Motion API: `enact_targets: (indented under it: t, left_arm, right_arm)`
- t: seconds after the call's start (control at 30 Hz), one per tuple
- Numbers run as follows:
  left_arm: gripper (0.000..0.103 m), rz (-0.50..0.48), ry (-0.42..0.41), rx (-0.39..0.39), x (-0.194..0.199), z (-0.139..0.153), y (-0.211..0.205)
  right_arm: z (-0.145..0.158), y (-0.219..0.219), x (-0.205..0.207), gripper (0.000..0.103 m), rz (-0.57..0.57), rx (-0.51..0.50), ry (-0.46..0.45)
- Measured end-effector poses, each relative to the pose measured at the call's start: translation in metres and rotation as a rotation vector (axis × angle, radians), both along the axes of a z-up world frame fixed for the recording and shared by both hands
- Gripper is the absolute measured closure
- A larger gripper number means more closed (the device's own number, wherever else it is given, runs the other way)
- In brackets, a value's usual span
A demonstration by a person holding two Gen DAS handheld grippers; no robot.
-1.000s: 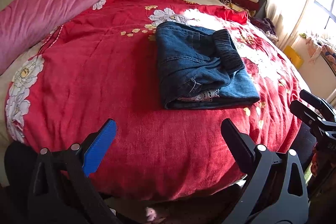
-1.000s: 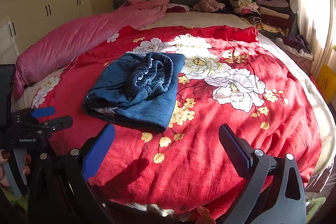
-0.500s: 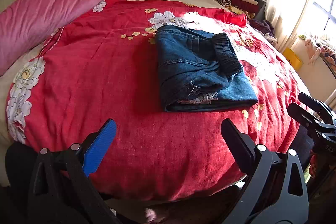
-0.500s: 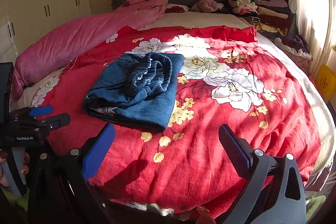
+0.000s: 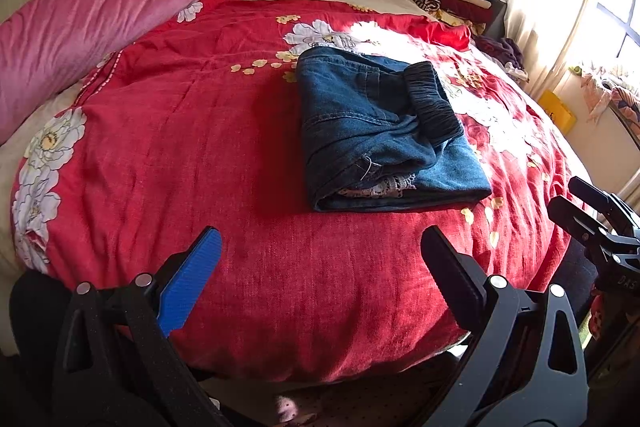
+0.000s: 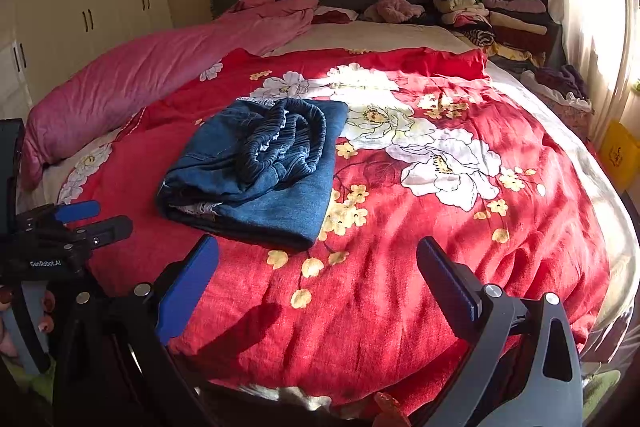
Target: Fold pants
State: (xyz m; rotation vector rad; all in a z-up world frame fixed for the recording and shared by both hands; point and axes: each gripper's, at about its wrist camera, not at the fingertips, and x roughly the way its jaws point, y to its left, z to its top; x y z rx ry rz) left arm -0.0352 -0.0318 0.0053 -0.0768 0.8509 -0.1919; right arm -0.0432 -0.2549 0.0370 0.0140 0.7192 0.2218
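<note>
Looking along the left tool, its two fingers stand wide apart and hold nothing, hanging over the near edge of the bed. The blue denim pants lie well beyond it on the red floral bedspread, gathered into a compact folded bundle with the elastic waistband turned up on top and a bit of pale lining showing at the near edge. The right tool shows at the right margin, apart from the pants.

From the right wrist, the right tool is likewise spread wide and empty, near the bundle's corner but not touching it. The pants sit left of centre; the left tool is at the left margin.

Judging by this, the folding looks done; at most the bunched waistband might want smoothing.
</note>
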Motion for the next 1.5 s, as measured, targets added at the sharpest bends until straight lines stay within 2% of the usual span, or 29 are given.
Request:
enact_targets:
  t: [0.97,1.5]
  left_arm:
    - [0.009,0.0,0.007,-0.003,0.0,-0.0006,0.0036]
    - [0.009,0.006,0.014,0.022,-0.0007,-0.0021,0.0008]
  right_arm:
    - [-0.0025,0.0013,0.0,0.004,-0.004,0.004,0.009]
    - [-0.0015,-0.0006,0.0028,0.004,-0.028,-0.007,0.008]
